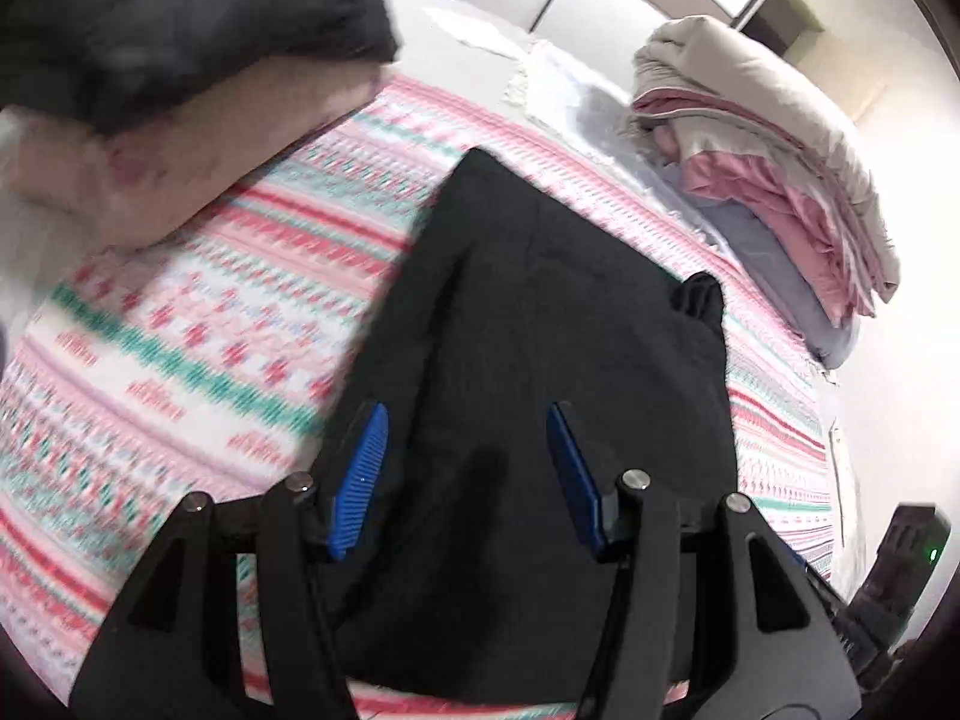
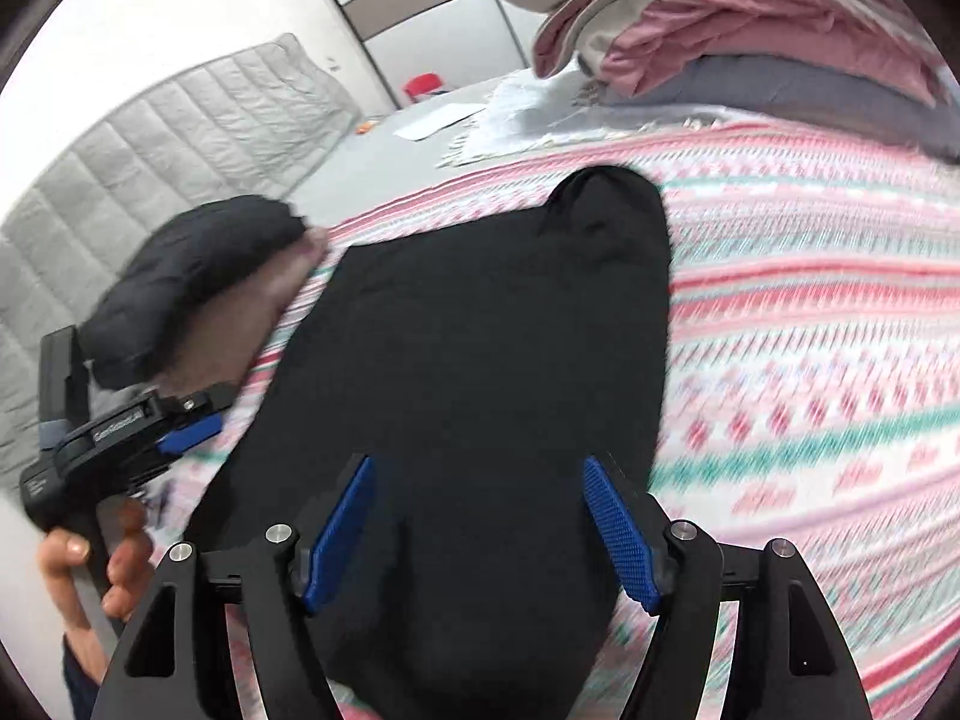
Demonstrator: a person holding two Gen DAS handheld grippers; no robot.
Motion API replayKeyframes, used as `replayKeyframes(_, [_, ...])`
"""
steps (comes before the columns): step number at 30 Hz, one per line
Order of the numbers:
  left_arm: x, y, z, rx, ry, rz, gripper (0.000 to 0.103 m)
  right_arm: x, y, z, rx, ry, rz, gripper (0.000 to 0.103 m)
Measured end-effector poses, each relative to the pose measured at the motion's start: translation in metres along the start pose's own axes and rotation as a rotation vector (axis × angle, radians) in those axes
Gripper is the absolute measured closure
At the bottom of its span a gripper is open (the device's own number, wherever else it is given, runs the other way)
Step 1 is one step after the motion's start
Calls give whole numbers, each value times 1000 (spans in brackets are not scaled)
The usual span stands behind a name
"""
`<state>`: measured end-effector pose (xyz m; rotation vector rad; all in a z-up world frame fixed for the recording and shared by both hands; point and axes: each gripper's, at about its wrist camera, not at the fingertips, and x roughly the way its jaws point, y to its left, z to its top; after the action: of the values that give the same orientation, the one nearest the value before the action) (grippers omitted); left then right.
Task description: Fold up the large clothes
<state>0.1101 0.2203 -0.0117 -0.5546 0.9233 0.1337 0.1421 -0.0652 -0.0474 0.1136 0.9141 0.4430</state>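
Note:
A black garment (image 1: 540, 312) lies folded flat on the pink, white and green patterned bedspread (image 1: 198, 324). It also shows in the right wrist view (image 2: 480, 348). My left gripper (image 1: 465, 462) is open and empty, its blue pads (image 1: 360, 480) hovering over the near end of the garment. My right gripper (image 2: 480, 516) is open and empty above the near end of the garment too. The left gripper's body (image 2: 120, 438) shows at the left of the right wrist view, held in a hand.
A pile of folded pink, beige and grey bedding (image 1: 780, 168) lies at the far right of the bed. It also shows in the right wrist view (image 2: 750, 30). A quilted white mattress (image 2: 168, 138) leans against the wall. A red object (image 2: 423, 86) sits far back.

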Motion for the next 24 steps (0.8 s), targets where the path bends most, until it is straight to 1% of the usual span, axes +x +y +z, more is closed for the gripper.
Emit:
replayKeyframes(1, [-1,8,-4,-3,15,26,46,-1,2,-6,-3,10,0,30])
replayKeyframes(3, [-5,22,-10,1,50,53,46,-4,5,-11,-9,19,7,30])
replayKeyframes(6, [-21,44,-22,-17,44,53,46,-15,8,-13,-13,-10,10,30])
replayKeyframes(9, [-25,56,-32,-28,59,52,46,-18,-4,-17,36,-8,30,30])
replayKeyframes(12, [-20,62,-41,-37,99,24,46,-17,-17,-23,99,12,60,30])
replayKeyframes(15, [-20,63,-43,-59,96,0,46,-19,-24,-26,143,24,99,30])
replayKeyframes(17, [-20,64,-42,-83,97,-39,46,-22,-29,-28,175,23,123,30])
replayKeyframes(19, [-18,66,-40,-102,107,-59,45,-26,-35,-29,201,21,142,30])
replayKeyframes(21, [-14,68,-38,-126,114,-77,39,-27,-41,-30,227,16,158,30])
replayKeyframes(24, [-6,73,-35,-170,146,-98,38,-25,-55,-32,285,30,188,28])
